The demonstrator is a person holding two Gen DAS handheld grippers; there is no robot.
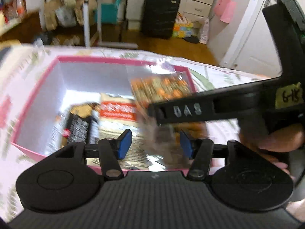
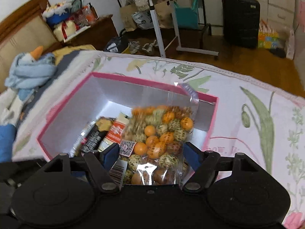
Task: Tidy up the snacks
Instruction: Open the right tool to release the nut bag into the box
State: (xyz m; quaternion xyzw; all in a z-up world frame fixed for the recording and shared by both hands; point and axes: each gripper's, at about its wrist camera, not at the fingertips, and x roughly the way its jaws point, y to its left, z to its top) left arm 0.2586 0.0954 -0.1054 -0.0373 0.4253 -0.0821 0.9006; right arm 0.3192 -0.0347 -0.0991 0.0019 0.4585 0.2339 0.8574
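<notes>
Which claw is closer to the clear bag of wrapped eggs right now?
Right. The right claw straddles the bag of eggs over the pink box, pads flanking it. The left claw hangs over the box's other snacks, beside the bag.

We see a black hard-shell suitcase (image 2: 241, 20) on the wooden floor (image 2: 247, 63), and a blue-scarfed plush goose (image 2: 28, 70) on the floral bedspread (image 2: 257, 118).

Both my wrist cameras look steeply down, close above the pink box (image 1: 122, 61) (image 2: 152, 82) (shared by both views).
</notes>
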